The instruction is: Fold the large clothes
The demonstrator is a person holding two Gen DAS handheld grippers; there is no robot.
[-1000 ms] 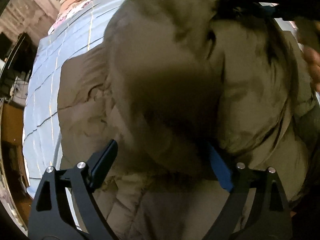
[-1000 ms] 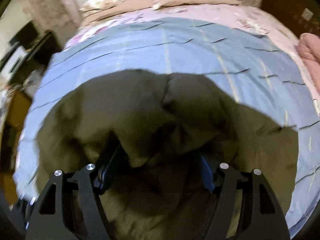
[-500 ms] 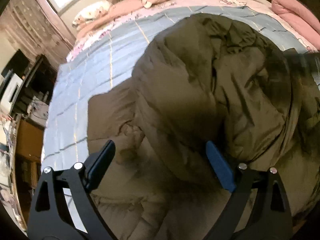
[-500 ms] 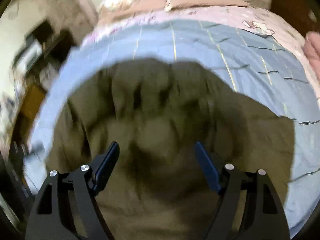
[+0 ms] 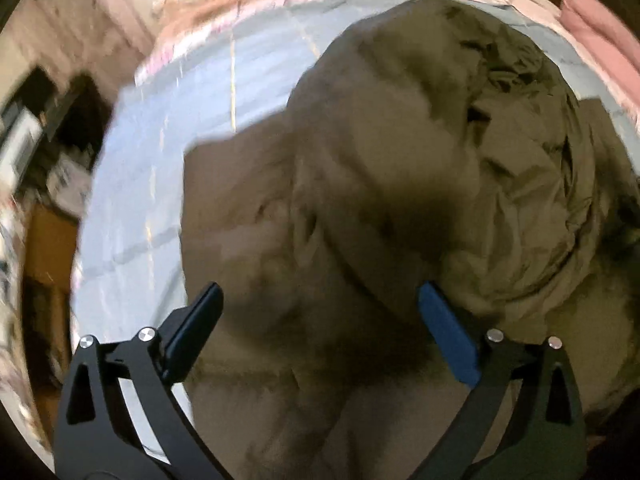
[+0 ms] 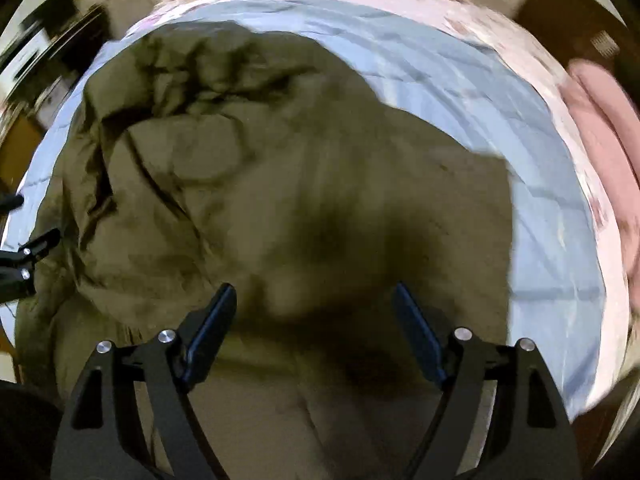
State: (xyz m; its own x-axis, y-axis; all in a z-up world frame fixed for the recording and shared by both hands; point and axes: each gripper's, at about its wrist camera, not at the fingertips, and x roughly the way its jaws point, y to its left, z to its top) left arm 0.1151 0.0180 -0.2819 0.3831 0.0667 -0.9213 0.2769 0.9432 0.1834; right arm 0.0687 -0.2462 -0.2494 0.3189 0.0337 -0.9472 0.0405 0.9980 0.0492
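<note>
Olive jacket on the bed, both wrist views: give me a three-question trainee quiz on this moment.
1. True or false: the left gripper is shut on the jacket.
2. What does the jacket lie on? A) wooden floor B) blue bedspread C) chair
3. Fill in: the folded blanket at the bed's edge is ___ in colour.

Key: 1 false, its fingers stand wide apart, as do those of the right gripper. 2 B. 3 pink.

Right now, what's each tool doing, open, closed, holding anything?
Left tool: open, holding nothing, above the olive jacket.
Right tool: open, holding nothing, above the same jacket on the blue bedspread.
</note>
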